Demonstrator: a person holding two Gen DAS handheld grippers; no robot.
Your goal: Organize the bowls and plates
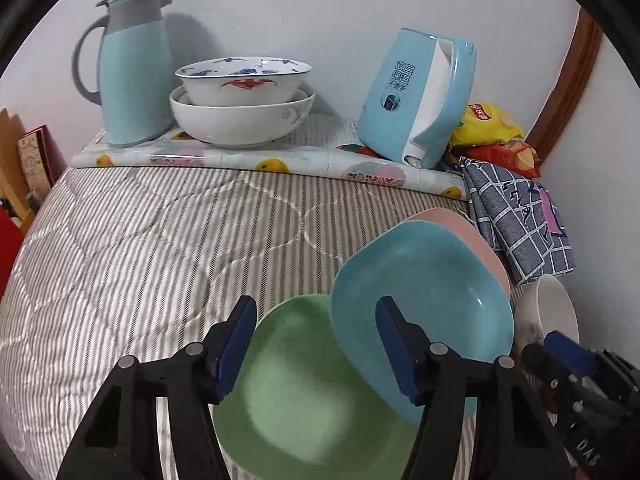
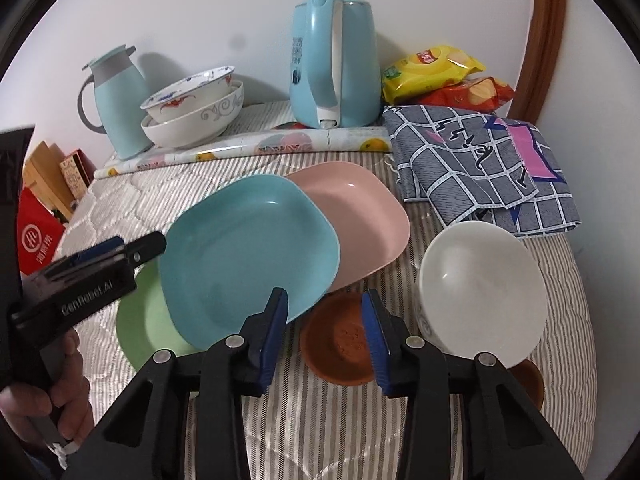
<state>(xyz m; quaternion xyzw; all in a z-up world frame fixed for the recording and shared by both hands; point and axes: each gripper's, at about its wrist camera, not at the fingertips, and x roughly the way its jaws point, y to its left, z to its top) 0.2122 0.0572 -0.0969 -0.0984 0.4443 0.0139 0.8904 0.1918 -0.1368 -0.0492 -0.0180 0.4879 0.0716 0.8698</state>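
Thermos jug point(image 1: 128, 80): far left on the raised ledge at the back, upright, lid on; contents hidden.

Stacked bowls: painted bowl point(image 1: 243, 80) nested in a larger white bowl point(image 1: 240, 124), just right of the jug; both look empty.

Left gripper point(image 1: 316, 344): pointing steeply down, jaws apart, straddling the seam where the green plate point(image 1: 296, 408) slips under the blue plate point(image 1: 424, 292); nothing pressed between the pads.

Plate fan: green lowest and leftmost, blue overlapping it, pink plate point(image 2: 368, 216) peeking out behind blue on the right; each tilted on its neighbour, all empty, lying on the striped quilt point(image 1: 140, 248).

Key relation: green plate's near rim directly below and ahead of the left gripper, the nearer hand for it; blue plate's lower edge touching or just beside the right gripper's left finger.

Right gripper point(image 2: 324, 340): jaws partly apart, gripping nothing; brown saucer point(image 2: 340, 348) visible on the quilt in the gap between the fingers, below them.

Brown saucer: shallow, a dusting of reddish powder or glaze inside, hard to tell which.

White bowl point(image 2: 484, 292): right of the right gripper, tipped toward the camera, empty, apparently leaning on a second brown dish point(image 2: 532, 380) at its lower right.

Electric kettle point(image 2: 332, 68): back ledge, upright, lid closed.

Far right: checked cloth point(image 2: 480, 168), snack bags point(image 2: 436, 76) behind it.

Likely next: closing on a plate rim to square the fan into one stack.
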